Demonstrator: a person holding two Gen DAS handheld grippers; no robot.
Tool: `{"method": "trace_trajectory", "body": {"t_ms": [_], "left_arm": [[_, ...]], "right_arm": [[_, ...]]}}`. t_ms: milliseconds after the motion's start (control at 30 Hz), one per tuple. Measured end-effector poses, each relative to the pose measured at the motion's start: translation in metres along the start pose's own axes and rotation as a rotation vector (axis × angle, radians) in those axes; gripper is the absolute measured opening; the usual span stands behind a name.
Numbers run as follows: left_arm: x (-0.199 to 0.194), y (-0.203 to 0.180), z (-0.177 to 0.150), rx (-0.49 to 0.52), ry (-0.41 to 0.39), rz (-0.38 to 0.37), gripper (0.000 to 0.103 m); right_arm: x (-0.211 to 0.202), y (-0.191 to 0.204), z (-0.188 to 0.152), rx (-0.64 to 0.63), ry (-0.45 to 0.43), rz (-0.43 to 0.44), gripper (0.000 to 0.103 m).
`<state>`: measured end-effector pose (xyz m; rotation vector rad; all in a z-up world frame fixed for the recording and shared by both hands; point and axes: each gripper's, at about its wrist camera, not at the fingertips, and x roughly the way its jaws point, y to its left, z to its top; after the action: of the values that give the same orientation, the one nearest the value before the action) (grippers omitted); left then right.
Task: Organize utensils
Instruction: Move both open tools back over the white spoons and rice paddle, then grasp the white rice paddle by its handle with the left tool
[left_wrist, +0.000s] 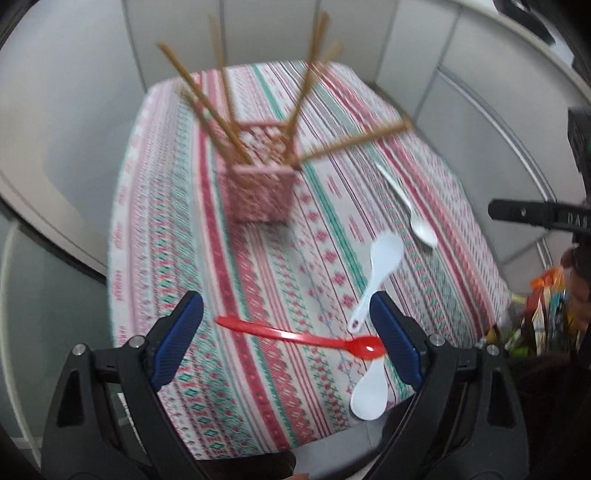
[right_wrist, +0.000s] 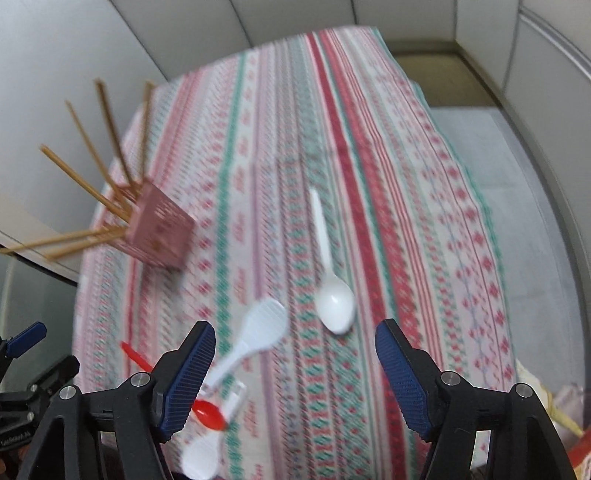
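We see what looks like an office corner used for recording: grey partition panels (left_wrist: 406, 55) stand around 1 small table with a striped patterned cloth (left_wrist: 177, 258), and a pink holder (left_wrist: 258, 192) holds chopsticks (left_wrist: 207, 99).

three white spoons (left_wrist: 384, 273), one red spoon (left_wrist: 306, 338)

Pale raised letters, perhaps "DA", stand on the black bar (left_wrist: 539, 215) at the right edge. The rest is cut off. Small print on the black mount (right_wrist: 16, 441) is too blurred to read.
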<state>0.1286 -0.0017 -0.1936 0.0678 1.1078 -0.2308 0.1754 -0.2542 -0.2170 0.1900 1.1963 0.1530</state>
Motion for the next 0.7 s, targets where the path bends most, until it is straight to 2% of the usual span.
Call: {"method": "trace_trajectory", "body": {"t_ms": [200,333,500,700], "left_arm": [[0.032,-0.028,-0.007,0.083,0.087,-0.005,0.091],[0.053,-0.051,-0.006,0.149,0.099,-0.036,0.091],[0.086,-0.085,0.0,0.27,0.096,-0.052,0.08],[0.123,-0.112,0.007,0.322,0.121,-0.068,0.066]], "right_arm": [[0.013,-0.02,-0.006,0.014,0.048,-0.052,0.078],[0.022,-0.033,-0.006,0.026,0.064,-0.07,0.079],[0.034,-0.051,-0.005,0.054,0.086,-0.072,0.079],[0.043,-0.067,-0.004,0.081,0.103,-0.066,0.079]]}}
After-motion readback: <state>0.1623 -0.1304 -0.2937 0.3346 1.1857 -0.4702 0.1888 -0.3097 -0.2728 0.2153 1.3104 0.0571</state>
